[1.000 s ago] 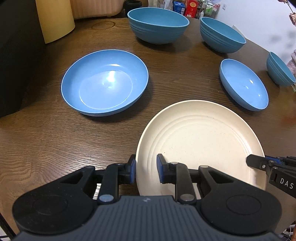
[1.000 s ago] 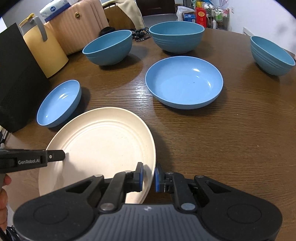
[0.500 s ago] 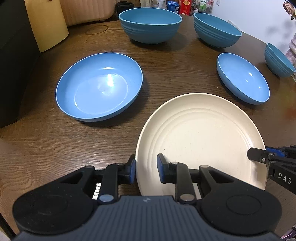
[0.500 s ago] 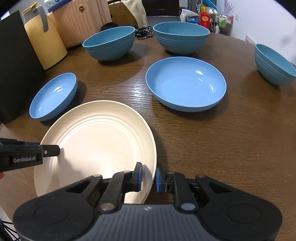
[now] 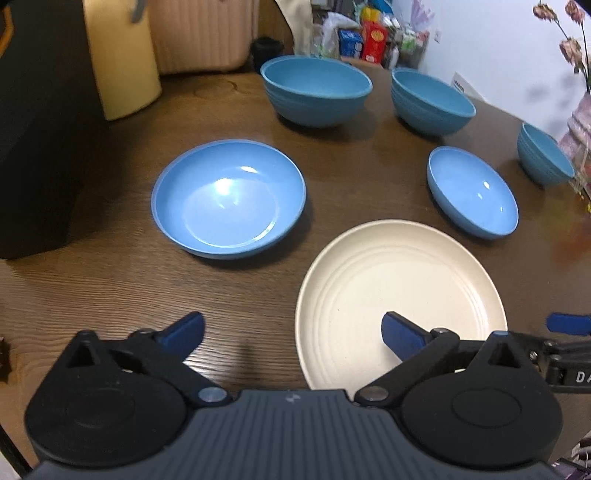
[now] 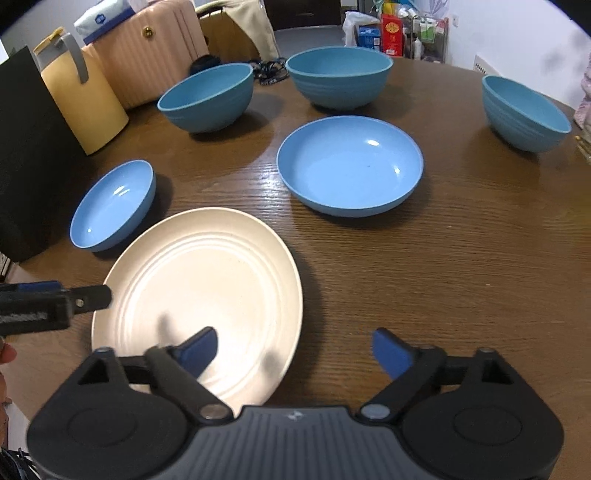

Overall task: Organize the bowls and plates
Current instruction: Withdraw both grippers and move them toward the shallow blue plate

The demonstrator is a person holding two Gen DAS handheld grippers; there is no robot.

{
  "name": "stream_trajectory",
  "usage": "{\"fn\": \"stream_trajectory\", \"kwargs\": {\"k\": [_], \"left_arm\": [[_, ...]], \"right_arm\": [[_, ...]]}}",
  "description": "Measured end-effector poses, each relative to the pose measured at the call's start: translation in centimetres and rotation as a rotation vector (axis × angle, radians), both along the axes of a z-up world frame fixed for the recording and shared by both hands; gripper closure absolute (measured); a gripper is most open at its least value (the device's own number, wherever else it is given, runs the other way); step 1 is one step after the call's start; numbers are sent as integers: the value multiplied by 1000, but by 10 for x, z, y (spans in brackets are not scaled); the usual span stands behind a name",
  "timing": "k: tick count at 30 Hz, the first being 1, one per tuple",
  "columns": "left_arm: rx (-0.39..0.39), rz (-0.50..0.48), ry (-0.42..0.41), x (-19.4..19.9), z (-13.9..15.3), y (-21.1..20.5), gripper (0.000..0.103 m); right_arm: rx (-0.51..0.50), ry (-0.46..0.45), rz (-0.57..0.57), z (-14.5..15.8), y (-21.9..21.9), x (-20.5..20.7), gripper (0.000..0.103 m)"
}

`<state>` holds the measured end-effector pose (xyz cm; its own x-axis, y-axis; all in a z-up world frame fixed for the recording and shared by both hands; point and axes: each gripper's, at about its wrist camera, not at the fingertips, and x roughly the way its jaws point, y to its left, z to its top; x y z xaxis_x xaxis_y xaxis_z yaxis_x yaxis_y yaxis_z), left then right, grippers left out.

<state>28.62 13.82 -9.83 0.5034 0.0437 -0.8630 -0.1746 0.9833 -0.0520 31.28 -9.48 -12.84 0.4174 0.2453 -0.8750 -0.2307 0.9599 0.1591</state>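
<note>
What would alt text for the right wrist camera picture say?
A cream plate lies flat on a wooden table, the right gripper over its near edge with jaws opening, not gripping. Blue bowls stand behind; the left gripper reaches in from the left.

Little can be read here. In the left wrist view, white capitals "DA" stand on the black side of the right gripper (image 5: pixel 569 332) at the picture's right edge, and the rest of the word is cut off. In the right wrist view, the left gripper (image 6: pixel 55 302) carries a pale printed line on its side, too blurred to make out. The red box (image 6: pixel 392 29) and blue box (image 6: pixel 367 35) beyond the worktop's far edge bear printing too small to read.
</note>
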Motion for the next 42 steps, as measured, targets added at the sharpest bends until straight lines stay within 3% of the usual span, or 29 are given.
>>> {"fn": "stream_trajectory", "kwargs": {"k": [2, 9, 17, 23, 36, 42], "left_arm": [[13, 4, 4, -3, 7, 0, 0], [-33, -30, -30, -25, 31, 4, 0], [-16, -125, -98, -51, 51, 1, 0], [-8, -185, -92, -68, 59, -5, 0], [30, -173, -145, -109, 89, -29, 0], [-9, -133, -127, -132, 95, -34, 0]], "right_arm": [[-11, 20, -15, 5, -2, -5, 0], [-1, -5, -51, 32, -8, -36, 0], [-3, -53, -109, 54, -3, -75, 0], [10, -82, -157, 63, -7, -103, 0], [8, -117, -157, 80, -26, -144, 0], [5, -112, -155, 87, -32, -165, 0]]}}
